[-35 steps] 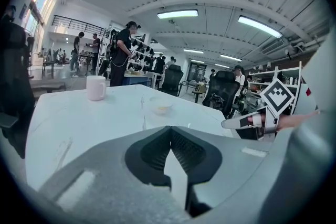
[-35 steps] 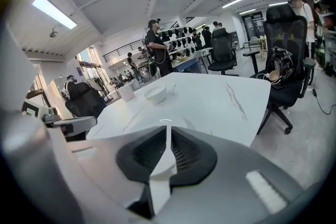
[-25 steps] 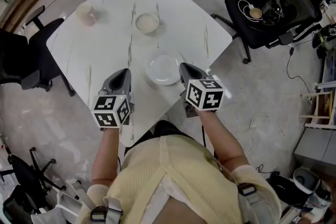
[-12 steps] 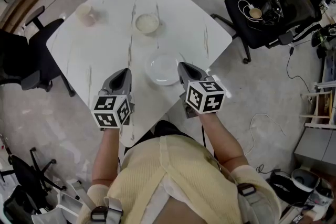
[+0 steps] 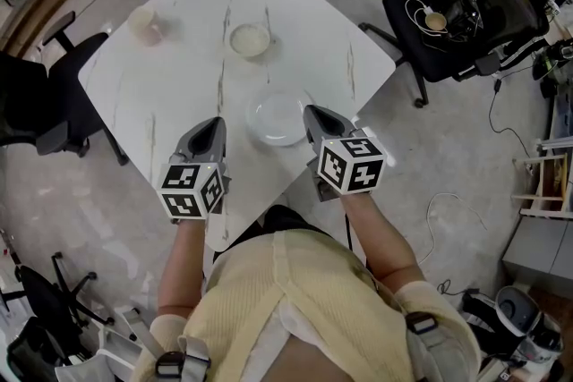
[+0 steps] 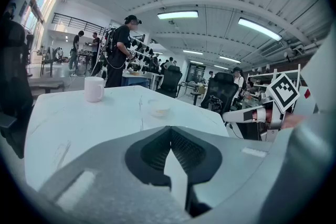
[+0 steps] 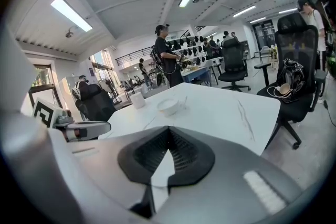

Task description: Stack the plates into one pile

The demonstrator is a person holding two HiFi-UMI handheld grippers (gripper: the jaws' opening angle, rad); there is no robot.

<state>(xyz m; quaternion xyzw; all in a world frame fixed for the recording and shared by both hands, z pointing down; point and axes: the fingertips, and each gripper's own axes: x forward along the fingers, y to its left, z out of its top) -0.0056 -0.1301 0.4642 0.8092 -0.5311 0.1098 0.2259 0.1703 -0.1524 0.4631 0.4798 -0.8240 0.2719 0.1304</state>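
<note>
The only print I can make out is the black-and-white square patterns on each gripper's cube; nothing else reads as lettering. The white marble-veined table (image 5: 179, 76) stands corner-on to me on a grey polished floor (image 5: 448, 148), in an open workshop with strip lights overhead, where a person (image 6: 119, 55) stands among desks beyond the far edge. The white plate (image 5: 278, 119) lies near the table's near corner, between my two grippers; I cannot tell whether it is one plate or several. The left gripper (image 5: 213, 124) hovers to its left with the jaws pressed together and nothing between them. The right gripper (image 5: 312, 114) sits just beside the plate's right rim, jaws likewise closed and empty. Farther up the table sit a small bowl (image 5: 251, 38) and, well apart near the left corner, a pale mug (image 5: 145, 22). A black office chair (image 5: 466, 13) draped with cables crowds the right side.
</note>
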